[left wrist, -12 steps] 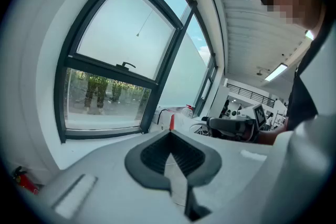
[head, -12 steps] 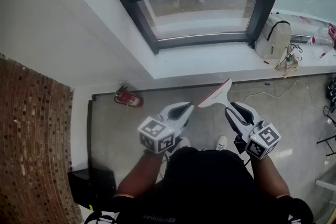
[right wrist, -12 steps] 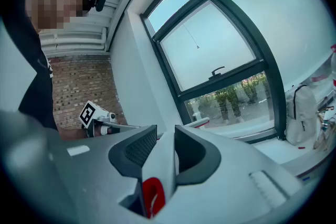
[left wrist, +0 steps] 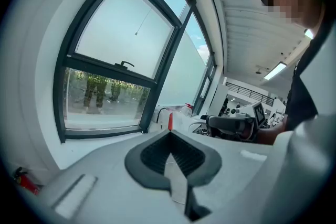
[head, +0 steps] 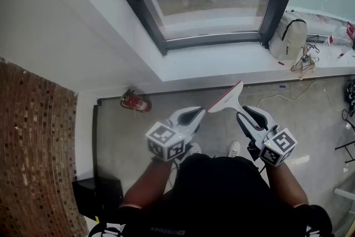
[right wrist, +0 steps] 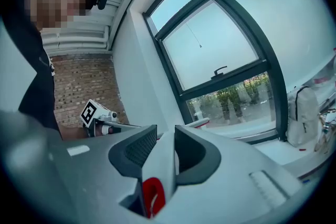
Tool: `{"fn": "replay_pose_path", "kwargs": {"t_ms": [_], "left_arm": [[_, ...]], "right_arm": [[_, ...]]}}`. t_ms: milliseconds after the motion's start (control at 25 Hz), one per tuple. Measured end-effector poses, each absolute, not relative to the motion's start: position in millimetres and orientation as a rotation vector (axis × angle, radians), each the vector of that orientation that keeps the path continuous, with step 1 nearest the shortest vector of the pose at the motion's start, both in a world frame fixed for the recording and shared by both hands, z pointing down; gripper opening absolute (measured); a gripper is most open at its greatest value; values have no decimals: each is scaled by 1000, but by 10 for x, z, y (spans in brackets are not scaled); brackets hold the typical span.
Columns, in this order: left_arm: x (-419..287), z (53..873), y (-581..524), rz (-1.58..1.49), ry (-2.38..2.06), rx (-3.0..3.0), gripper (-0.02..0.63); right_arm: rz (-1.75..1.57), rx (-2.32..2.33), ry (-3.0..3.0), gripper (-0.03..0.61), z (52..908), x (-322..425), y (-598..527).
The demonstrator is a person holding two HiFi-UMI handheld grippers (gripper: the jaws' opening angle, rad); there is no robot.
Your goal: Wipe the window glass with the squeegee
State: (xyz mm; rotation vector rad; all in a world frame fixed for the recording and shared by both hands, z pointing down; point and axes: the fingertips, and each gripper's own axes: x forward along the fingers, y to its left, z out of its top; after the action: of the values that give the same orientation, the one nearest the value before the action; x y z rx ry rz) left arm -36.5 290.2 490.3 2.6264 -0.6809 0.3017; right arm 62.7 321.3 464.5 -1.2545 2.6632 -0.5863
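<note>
Dark-framed window glass lies ahead of the white, red-edged plastic squeegee, well apart from it; the blade slants crosswise. The right gripper clamps its handle. The left gripper, jaws together, holds nothing.
</note>
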Motion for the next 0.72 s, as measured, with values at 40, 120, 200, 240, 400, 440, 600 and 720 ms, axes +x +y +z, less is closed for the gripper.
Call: {"fn": "replay_pose_path", "kwargs": {"t_ms": [40,120,200,240,400,440,600,720], "left_arm": [[-365,4903,2907,301,-680,2628,0],[-362,4905,2908,302,-682,2629,0],[-360,4901,2902,303,-684,2628,0],[-362,4898,2903,304,-685,2628,0],[-356,4879,2918,309,-684,2633,0],[-349,4874,2921,310,-681,2635,0],[-329,4870,2921,314,-672,2644,0],[-299,4857,2921,312,-667,2652,0]], "right_arm": [[-581,-1236,2659,126,4612,610,3219],[-576,-1221,2667,127,4601,598,3231],[-586,-1227,2672,127,4630,595,3231],[-589,-1243,2687,127,4671,600,3233],[-597,-1253,2696,127,4691,609,3245],[-594,-1249,2693,127,4678,612,3246],[-581,-1278,2711,127,4712,651,3237],[-589,-1265,2693,127,4673,652,3234]]}}
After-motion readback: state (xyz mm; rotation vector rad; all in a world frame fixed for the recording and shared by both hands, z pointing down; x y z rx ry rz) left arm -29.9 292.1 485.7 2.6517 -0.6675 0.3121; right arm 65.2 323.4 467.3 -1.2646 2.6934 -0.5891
